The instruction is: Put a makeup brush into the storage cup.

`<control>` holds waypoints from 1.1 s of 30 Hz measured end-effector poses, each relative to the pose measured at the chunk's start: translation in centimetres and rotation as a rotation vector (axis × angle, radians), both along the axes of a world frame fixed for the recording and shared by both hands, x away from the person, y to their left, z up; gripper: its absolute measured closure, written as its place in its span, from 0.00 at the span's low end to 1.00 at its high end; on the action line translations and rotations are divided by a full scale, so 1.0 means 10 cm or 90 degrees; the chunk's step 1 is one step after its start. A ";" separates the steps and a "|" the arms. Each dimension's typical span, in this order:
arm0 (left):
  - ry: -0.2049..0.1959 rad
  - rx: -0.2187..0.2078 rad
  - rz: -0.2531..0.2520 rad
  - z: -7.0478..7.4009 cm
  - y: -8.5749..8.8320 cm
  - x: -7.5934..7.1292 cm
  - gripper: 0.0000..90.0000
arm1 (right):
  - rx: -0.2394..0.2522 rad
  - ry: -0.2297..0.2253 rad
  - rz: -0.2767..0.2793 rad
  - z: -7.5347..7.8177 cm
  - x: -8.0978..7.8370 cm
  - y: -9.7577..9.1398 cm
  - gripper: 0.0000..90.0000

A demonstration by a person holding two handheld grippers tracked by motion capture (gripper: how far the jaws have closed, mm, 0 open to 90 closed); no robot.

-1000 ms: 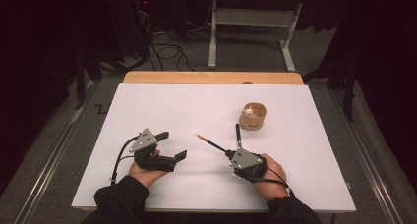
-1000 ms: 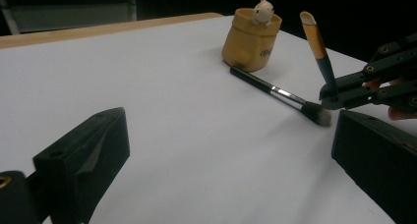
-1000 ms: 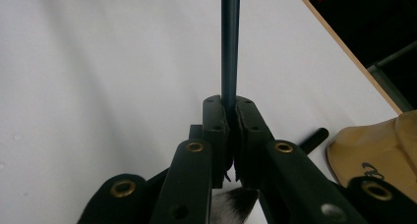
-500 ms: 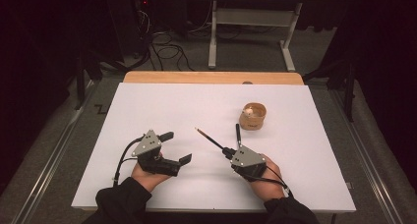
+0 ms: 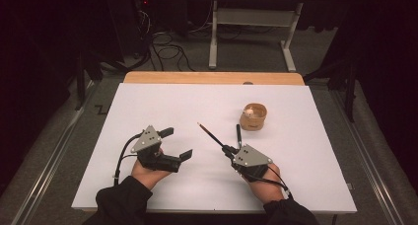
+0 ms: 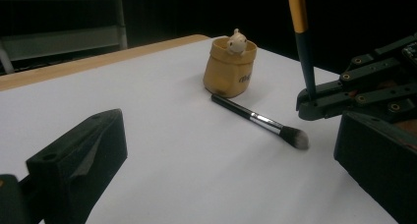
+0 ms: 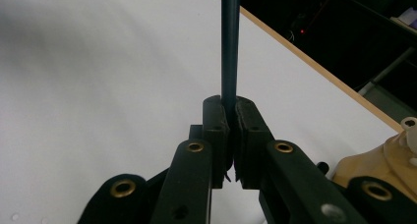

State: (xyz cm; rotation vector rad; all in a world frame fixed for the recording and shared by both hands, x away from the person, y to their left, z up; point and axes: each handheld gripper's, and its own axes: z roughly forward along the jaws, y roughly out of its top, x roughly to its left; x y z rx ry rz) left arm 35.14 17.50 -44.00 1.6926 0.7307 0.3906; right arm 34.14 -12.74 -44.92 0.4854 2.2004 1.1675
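From above, the white counter (image 5: 162,106) carries a small tan pot (image 5: 253,117) toward its far right, with a pale figure sitting in its mouth. The right hand-held gripper (image 5: 227,149) rests near the middle of the counter, jaws closed on a thin pencil (image 5: 209,133) that angles away up and to the left. A dark makeup brush (image 5: 238,135) lies flat on the counter between this gripper and the pot, close to both. The left hand-held gripper (image 5: 176,143) sits well apart to the left, its jaws spread wide with nothing between them. Each gripper is held by a hand in a dark sleeve.

Along the left hand-held gripper's own jaws, which stand far apart at the picture's two sides over bare counter, the pot (image 6: 230,68) stands upright ahead, the small white figure peeking over its rim. The brush (image 6: 260,121) lies just in front of it, the handle end nearly touching the pot's base and the pale bristles pointing away from it. To the right, the other gripper (image 6: 314,98) pinches the pencil (image 6: 301,27), which rises steeply, dark low down and yellow higher up.

Along the right hand-held gripper (image 7: 230,113), the two black jaws meet tightly around the dark pencil shaft (image 7: 229,42), which runs straight up out of the picture. The pot (image 7: 388,157) shows partly at the lower right edge.
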 end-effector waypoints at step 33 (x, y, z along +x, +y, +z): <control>0.007 -0.048 -0.063 0.11 -0.40 0.13 0.02 | 0.038 0.010 -0.012 -0.03 0.03 0.01 0.97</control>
